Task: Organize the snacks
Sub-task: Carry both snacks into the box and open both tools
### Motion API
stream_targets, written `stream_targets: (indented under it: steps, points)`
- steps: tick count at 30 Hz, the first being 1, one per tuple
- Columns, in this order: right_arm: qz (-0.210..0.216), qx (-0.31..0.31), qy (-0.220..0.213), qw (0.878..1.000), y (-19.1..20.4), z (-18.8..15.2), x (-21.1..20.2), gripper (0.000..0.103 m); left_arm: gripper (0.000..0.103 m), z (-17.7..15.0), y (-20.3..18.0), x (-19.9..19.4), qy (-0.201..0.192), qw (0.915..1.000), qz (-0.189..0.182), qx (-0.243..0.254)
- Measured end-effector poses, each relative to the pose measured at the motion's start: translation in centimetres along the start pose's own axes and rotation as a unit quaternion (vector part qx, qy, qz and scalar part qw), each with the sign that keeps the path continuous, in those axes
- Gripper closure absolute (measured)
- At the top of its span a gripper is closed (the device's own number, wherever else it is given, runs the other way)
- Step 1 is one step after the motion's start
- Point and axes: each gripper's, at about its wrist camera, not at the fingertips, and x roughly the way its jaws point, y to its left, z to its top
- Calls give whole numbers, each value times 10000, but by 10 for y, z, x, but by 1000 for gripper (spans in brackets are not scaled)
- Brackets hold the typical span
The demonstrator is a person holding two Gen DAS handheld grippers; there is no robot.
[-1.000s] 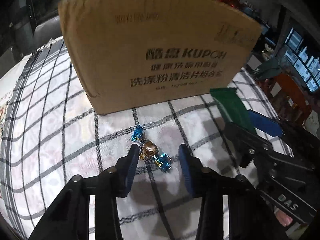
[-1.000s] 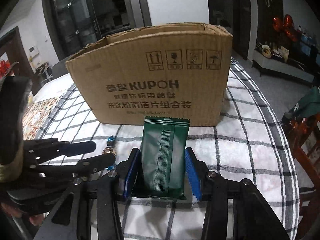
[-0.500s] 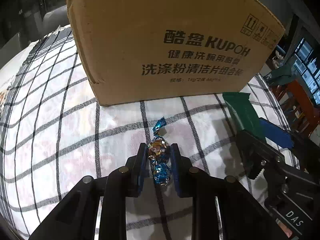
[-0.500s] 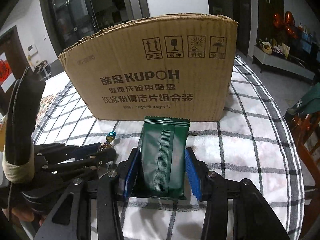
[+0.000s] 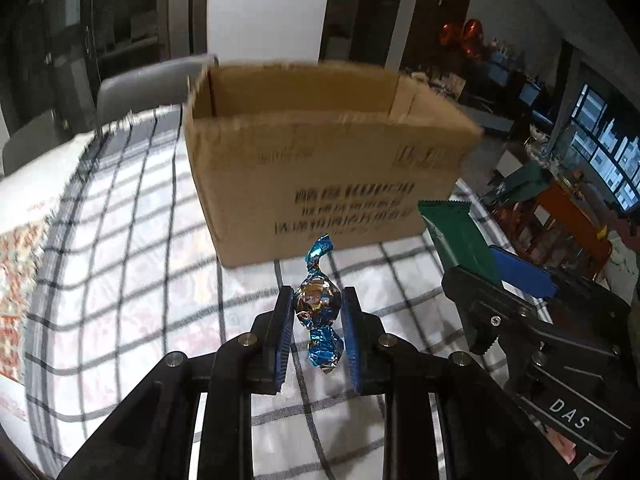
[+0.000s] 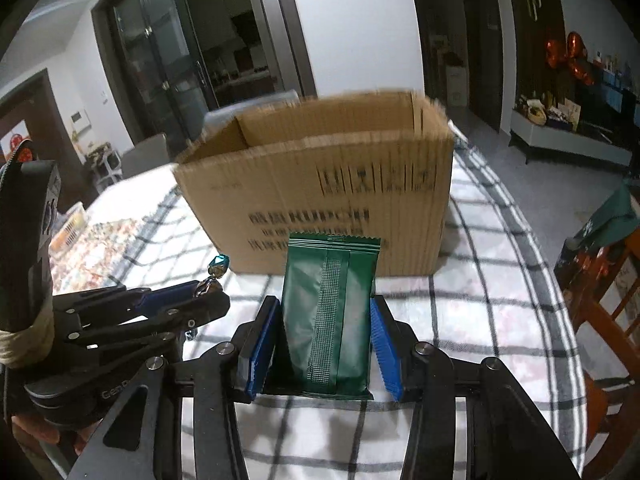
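My left gripper [image 5: 316, 300] is shut on a blue and gold foil-wrapped candy [image 5: 318, 306], lifted off the checked tablecloth [image 5: 120, 272]. My right gripper [image 6: 324, 316] is shut on a dark green snack packet [image 6: 330, 312] that stands upright between its blue pads. Both are held in front of an open cardboard box [image 5: 320, 160] with dark printed lettering, whose open top shows in both wrist views. In the right wrist view the left gripper [image 6: 204, 294] sits to the left with the candy's twisted end [image 6: 218, 266] sticking up. The green packet [image 5: 460, 240] appears at the right of the left wrist view.
The box [image 6: 320, 184] stands mid-table on the checked cloth [image 6: 480, 300]. Grey chairs [image 5: 148, 88] stand behind the table. An orange wooden chair [image 6: 600, 300] draped with green cloth stands at the right edge. A patterned mat [image 5: 20, 260] lies at the left.
The left jaws closed on the candy and lifted it off the cloth. Both grippers rose, so the box's open top now shows. The right gripper kept its hold on the green packet.
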Motion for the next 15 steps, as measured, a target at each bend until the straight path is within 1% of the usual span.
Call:
stream_targets:
  steps: [8, 11, 15]
  points:
    - [-27, -208, -530, 9984, 11, 29, -44, 56, 79, 28, -13, -46, -468, 9987, 44, 207]
    - [-56, -316, -719, 9969, 15, 41, -54, 56, 79, 39, -14, -55, -627, 9977, 36, 251]
    - [-90, -404, -862, 9954, 14, 60, -58, 56, 79, 61, -11, -60, -796, 9965, 25, 250]
